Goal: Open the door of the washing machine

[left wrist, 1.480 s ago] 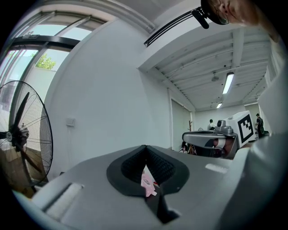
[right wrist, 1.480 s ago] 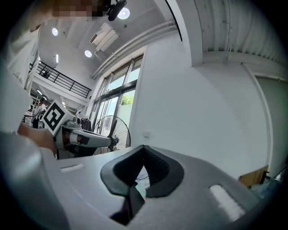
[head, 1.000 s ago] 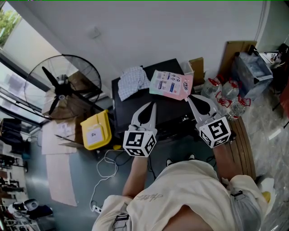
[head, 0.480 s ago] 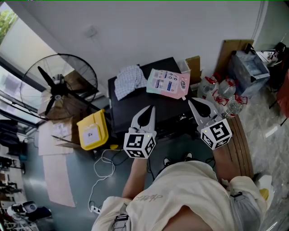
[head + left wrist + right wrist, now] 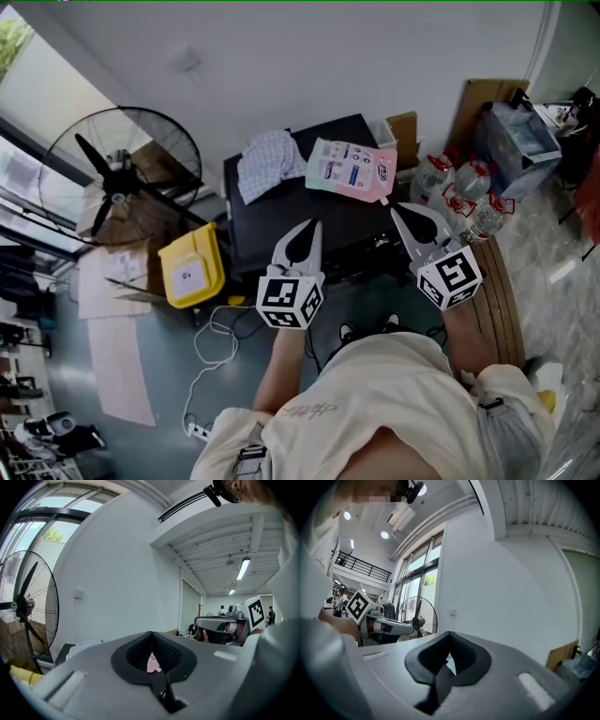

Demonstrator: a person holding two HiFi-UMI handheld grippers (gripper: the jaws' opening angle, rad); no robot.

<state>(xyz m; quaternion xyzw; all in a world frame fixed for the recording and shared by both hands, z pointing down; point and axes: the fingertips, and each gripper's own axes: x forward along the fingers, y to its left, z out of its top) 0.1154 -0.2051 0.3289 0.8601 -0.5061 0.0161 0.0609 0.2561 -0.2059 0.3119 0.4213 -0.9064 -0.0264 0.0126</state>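
The washing machine (image 5: 281, 230) is a black box seen from above, in front of the person. A checked cloth (image 5: 272, 164) and a pink packet (image 5: 352, 171) lie on its top. Its door is not visible from here. My left gripper (image 5: 315, 223) hangs over the machine's front part, shut and empty. My right gripper (image 5: 394, 204) is shut too, at the machine's right front corner, holding nothing. In the left gripper view the jaws (image 5: 151, 633) meet, with the cloth (image 5: 84, 646) beyond. The right gripper view shows its own closed jaws (image 5: 450, 633) and the left gripper (image 5: 386, 626) beside them.
A big standing fan (image 5: 117, 178) is left of the machine, with a yellow container (image 5: 194, 270) and cardboard beside it. A white cable (image 5: 216, 347) trails on the floor. Water bottles (image 5: 459, 197) and a plastic crate (image 5: 525, 141) stand at the right.
The head view has shifted slightly, so the machine now sits a little further left. Both grippers stay shut in about the same places.
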